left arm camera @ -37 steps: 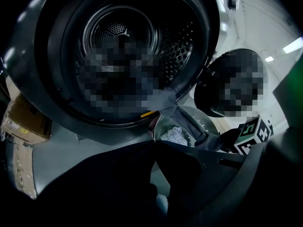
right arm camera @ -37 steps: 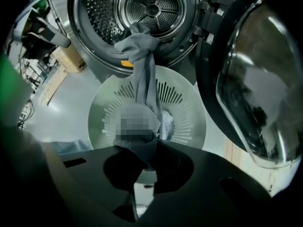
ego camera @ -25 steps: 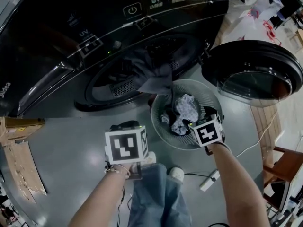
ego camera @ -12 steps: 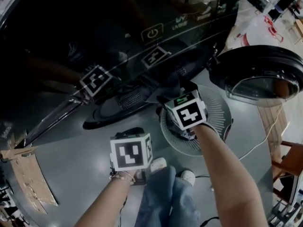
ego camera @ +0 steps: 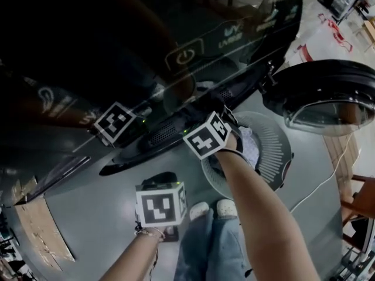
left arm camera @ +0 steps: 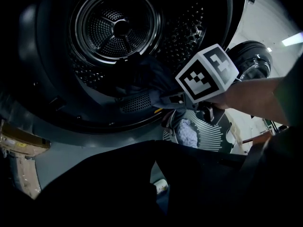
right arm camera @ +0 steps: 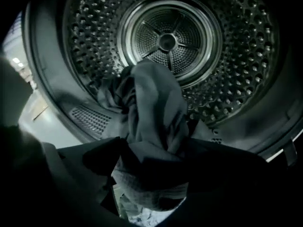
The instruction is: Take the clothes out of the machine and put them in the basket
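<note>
Grey cloth [right arm camera: 154, 108] is seen between the jaws of the right gripper [right arm camera: 154, 157]. The jaws are held wide apart, one on each side of the fabric, and are not closed on it. The cloth is heaped at the front of the perforated metal drum [right arm camera: 236, 46] and is draped over the lower rim of the opening, toward the gripper. In the head view this gripper is pointed into the mouth of the dark machine [ego camera: 117, 51], with its marker cube turned up. The left gripper [left arm camera: 154, 148] is held lower and nearer to the person – its jaws are brought fully together and nothing is carried between them. Just to the right of the machine's opening, a round slatted basket [ego camera: 275, 151] is placed on the grey floor, and a light patterned garment [ego camera: 249, 145] is already laid inside it. Above the basket, the round door [ego camera: 322, 95] of the machine is swung open. The person's pale shoes [ego camera: 225, 206] are seen beside the basket, and flattened cardboard [ego camera: 35, 227] is lying at the far left.
</note>
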A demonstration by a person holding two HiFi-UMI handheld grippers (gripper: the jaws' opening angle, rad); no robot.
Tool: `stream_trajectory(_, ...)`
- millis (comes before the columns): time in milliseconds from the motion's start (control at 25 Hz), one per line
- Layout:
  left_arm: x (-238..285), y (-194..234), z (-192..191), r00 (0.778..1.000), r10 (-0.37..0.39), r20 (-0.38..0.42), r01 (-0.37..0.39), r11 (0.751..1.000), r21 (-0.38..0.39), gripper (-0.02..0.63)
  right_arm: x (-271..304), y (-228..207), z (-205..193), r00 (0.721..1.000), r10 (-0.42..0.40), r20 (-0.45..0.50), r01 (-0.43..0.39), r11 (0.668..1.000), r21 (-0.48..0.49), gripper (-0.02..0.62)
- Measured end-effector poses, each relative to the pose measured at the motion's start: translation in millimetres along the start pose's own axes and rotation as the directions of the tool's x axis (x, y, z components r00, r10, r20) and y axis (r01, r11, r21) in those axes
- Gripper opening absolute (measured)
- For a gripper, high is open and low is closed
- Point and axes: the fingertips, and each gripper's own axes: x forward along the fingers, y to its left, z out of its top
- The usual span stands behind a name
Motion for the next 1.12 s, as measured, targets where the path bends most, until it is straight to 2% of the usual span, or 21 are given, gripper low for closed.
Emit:
stream_trajectory(160,8.2,4.9,-1.0,1.000,0.006,-0.017,-0.006,1.000,0.001,0.005,1.2,-5.4,1.0,0.999,-0.033,0.019,0.034,0.999,-0.027,0.410)
stream_trajectory(200,9.4,5.2,0.3,1.000,0.007,-0.016,-0.007,1.000,-0.004,0.005,-0.5,-7.3,-2.4,0.999,-0.042,0.009,0.042,0.998,-0.049,0.371)
stream_trajectory(240,10.5,5.2,3.2,1.000,0.006,-0.013,-0.006,1.000,-0.009,0.005,-2.1,-10.5,-6.1,0.999,-0.046,-0.006,0.046,0.997,-0.063,0.204)
stream_trajectory(280,11.5,4.8,7.5,1.000,0.004,-0.005,-0.004,1.000,-0.014,0.005,-3.4,-14.2,-8.7,0.999,-0.041,-0.018,0.040,0.997,-0.061,0.112)
stream_trajectory(400,13.1,2.2,22.0,1.000,0.000,0.019,0.000,1.000,-0.018,0.005,-8.4,-20.3,-7.2,1.000,0.002,-0.017,-0.003,1.000,-0.020,0.100)
stream_trajectory(520,12.7,-0.7,29.0,1.000,0.005,0.022,-0.004,0.999,-0.034,0.005,-20.1,-22.8,-10.3,1.000,0.003,-0.005,-0.004,0.999,-0.038,0.095)
stream_trajectory(880,6.5,-20.4,27.7,1.000,0.008,0.009,-0.007,0.995,-0.100,0.005,-80.6,-26.6,-56.3,0.998,0.044,-0.051,-0.047,0.997,-0.064,0.094)
stream_trajectory(1120,1.2,-23.7,23.1,1.000,0.026,0.003,-0.025,0.992,-0.125,0.005,-109.5,-19.0,-87.4,0.994,0.073,-0.078,-0.076,0.997,-0.028,0.094)
